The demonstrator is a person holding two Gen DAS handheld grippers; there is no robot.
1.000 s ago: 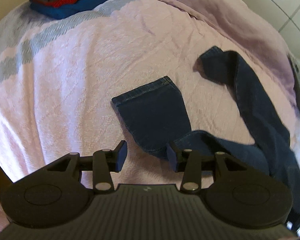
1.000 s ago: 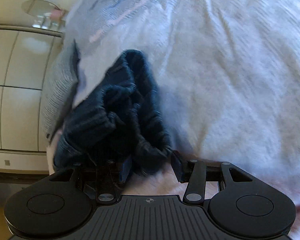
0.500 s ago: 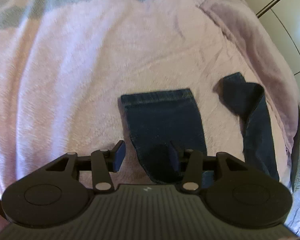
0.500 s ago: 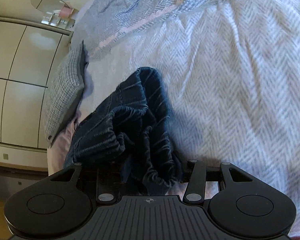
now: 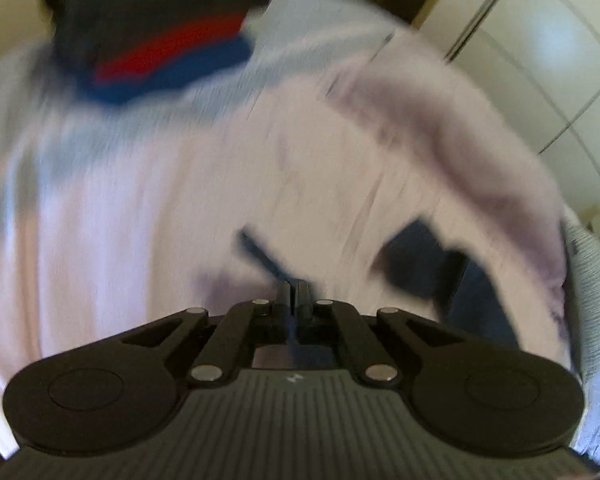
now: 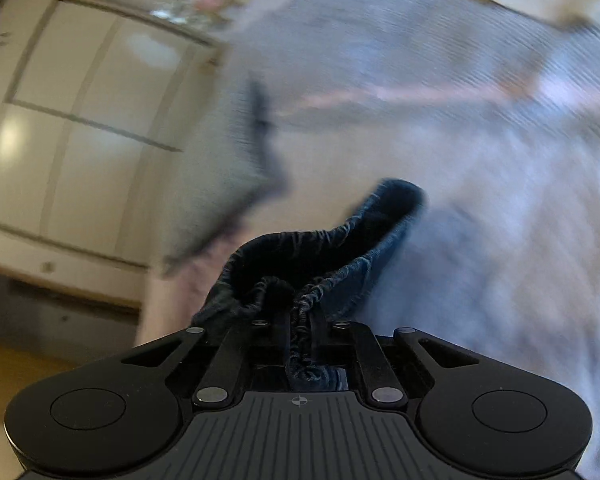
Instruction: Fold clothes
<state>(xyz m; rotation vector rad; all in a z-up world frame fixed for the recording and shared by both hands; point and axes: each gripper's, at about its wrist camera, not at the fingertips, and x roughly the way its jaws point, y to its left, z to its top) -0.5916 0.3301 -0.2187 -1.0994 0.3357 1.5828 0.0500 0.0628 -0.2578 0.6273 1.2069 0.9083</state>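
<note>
The right gripper, its jaws closing, pinches the gathered waistband of the dark blue denim jeans. The left gripper clamps a leg edge, another leg lying at three o'clock. Lift both evenly, keeping the cloth taut.

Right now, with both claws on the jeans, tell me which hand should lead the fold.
Probably the right. The right claw, its jaws closing, has the gathered elastic waistband bunched between them. The left claw pinches only a thin edge of a jeans leg, blurred, so likely a weaker hold.
</note>
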